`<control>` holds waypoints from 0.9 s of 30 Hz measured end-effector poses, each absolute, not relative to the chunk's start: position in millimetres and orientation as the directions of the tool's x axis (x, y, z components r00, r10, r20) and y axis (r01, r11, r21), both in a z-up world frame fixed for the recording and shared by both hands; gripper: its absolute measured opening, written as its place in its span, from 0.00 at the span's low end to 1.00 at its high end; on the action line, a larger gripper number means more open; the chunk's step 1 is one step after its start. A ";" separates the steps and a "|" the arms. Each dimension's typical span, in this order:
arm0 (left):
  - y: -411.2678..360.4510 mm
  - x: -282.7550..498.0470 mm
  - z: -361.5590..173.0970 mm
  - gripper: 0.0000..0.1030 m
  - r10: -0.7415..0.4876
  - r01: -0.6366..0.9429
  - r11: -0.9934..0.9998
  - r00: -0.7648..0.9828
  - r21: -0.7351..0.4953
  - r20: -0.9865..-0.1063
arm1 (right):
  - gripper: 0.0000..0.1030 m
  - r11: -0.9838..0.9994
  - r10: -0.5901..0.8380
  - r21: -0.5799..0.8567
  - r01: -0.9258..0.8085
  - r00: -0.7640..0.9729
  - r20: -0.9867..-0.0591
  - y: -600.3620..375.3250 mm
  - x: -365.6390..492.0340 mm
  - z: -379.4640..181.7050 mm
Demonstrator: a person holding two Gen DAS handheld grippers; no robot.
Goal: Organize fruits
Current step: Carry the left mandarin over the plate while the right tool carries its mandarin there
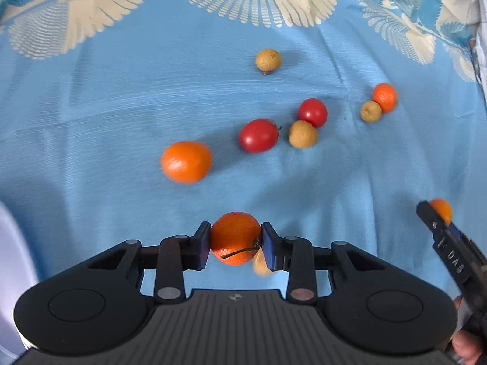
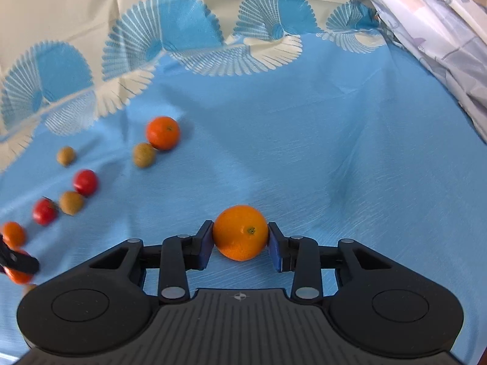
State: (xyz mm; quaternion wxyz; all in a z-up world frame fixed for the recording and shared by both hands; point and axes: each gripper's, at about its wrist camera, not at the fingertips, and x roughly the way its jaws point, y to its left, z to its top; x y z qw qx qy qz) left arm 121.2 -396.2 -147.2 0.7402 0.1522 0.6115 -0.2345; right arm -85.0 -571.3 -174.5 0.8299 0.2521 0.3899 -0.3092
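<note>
Gripping left: left gripper (image 1: 236, 240) clamped on stemmed orange (image 1: 234, 237), above blue cloth (image 1: 91, 121).
Gripping right: right gripper (image 2: 240, 237) pinching second orange (image 2: 240, 232).
Risk: round skins slipping, dropping onto loose tomatoes (image 1: 258, 135) and scattering them.

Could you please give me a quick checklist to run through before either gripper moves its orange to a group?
1. Left gripper shut on its orange, a pad on each side: ok.
2. Right gripper shut on its orange: ok.
3. Both oranges lifted off the cloth: cannot tell.
4. Blurred tan fruit just under the left fingers, clear of them: cannot tell.
5. Loose fruit apart from the grippers: ok; red tomatoes, longans and two more oranges lie farther out.
6. Sorted groups already formed: not ok; fruit lies mixed.
</note>
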 end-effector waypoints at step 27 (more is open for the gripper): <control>-67.2 13.1 19.6 0.38 -0.135 0.260 0.965 0.358 -0.040 -0.924 | 0.38 0.873 0.167 0.435 0.222 0.700 -0.694 -281.9 -97.5 15.0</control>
